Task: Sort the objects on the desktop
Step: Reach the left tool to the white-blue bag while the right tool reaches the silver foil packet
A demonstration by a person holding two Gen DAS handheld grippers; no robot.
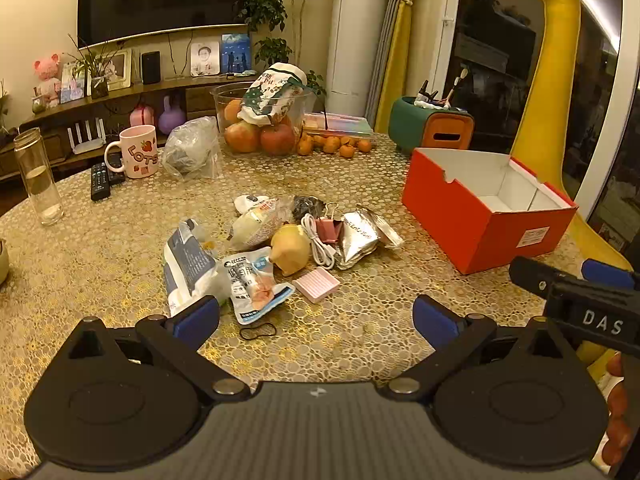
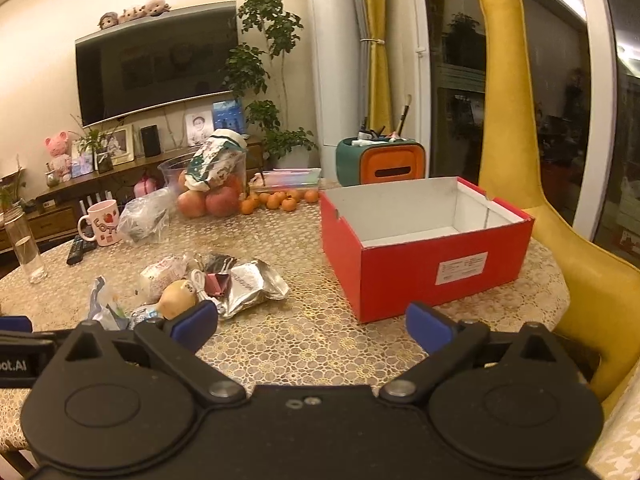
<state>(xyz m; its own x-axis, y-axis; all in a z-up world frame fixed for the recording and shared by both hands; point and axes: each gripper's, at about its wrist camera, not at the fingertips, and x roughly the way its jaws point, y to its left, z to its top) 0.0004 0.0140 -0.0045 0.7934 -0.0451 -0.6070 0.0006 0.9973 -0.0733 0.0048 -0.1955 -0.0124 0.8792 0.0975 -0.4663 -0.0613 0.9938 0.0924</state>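
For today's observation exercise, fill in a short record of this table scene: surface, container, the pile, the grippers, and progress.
surface: table with a gold lace-pattern cloth
container: red box, open, nothing visible inside
pile: snack packets, foil pouch, pink binder clip, white cable, pink pad, left of the box
left gripper: open, empty, above the table
right gripper: open, empty
progress: nothing sorted yet
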